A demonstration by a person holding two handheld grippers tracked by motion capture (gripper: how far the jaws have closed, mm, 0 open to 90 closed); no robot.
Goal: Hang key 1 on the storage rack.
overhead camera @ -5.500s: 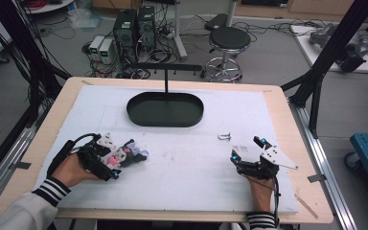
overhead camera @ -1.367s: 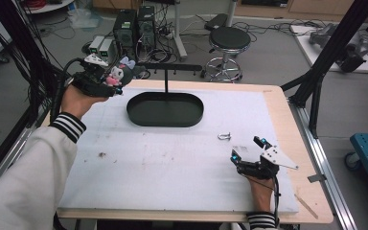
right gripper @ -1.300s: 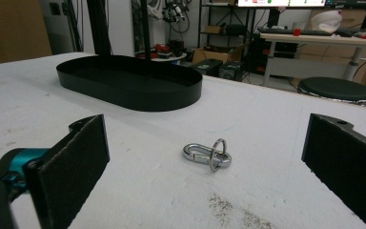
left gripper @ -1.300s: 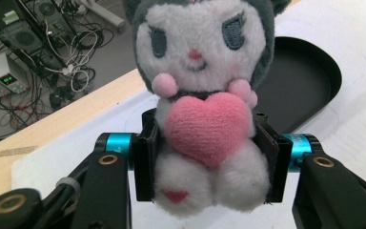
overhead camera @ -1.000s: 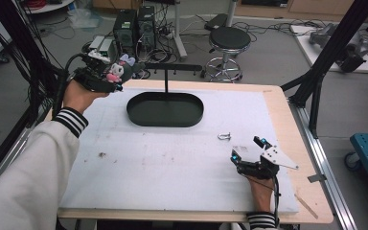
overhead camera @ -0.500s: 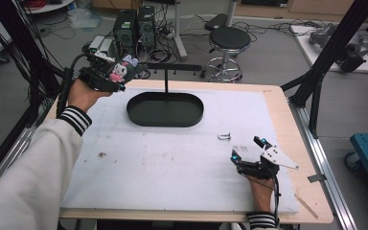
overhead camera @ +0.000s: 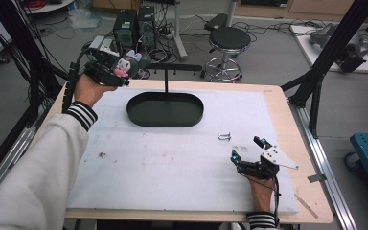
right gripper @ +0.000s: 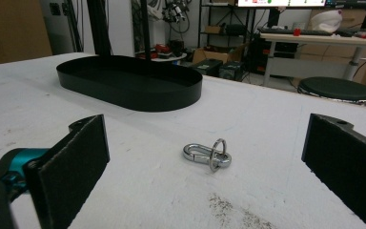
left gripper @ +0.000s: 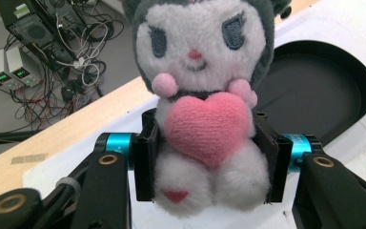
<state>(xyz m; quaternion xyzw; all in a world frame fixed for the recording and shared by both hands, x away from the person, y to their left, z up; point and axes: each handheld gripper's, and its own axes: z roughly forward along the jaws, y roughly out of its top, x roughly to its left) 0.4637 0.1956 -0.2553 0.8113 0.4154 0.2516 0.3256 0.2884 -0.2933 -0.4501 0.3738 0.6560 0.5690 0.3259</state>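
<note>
The wooden bench [overhead camera: 287, 103] carries a white foam sheet [overhead camera: 172, 163] that covers nearly all of its top. Toward the far side of the sheet stands a black oval metal tray [overhead camera: 165, 109] with a low rim; a thin black post with a crossbar [overhead camera: 166, 76] rises behind its middle. In the left gripper view the same tray [left gripper: 324, 90] lies below and behind the toy.

The left tongs [overhead camera: 106, 72] are held up in the air above the far left corner of the bench, just beside the tray's left end, in the person's left hand [overhead camera: 88, 88], whose white sleeve with a black-and-white striped cuff [overhead camera: 80, 115] reaches across the left edge. They are clamped on a small plush doll [left gripper: 205, 100]: both black pads press into its sides at waist height, squeezing the soft body. The doll has a white fuzzy face, a dark grey hood, grey stitched eyes, a tiny pink nose, pink paws, and it hugs a large pink plush heart [left gripper: 208, 125]. Its white rounded legs hang below the pads, one with a small red mark. It sits upright, facing the camera on the tongs.

The right tongs [overhead camera: 249, 153] rest on the foam near the right front corner, jaws spread wide and holding nothing. Between and beyond those jaws lies a small silver metal clasp with a ring [right gripper: 207, 153], apart from both pads.
</note>
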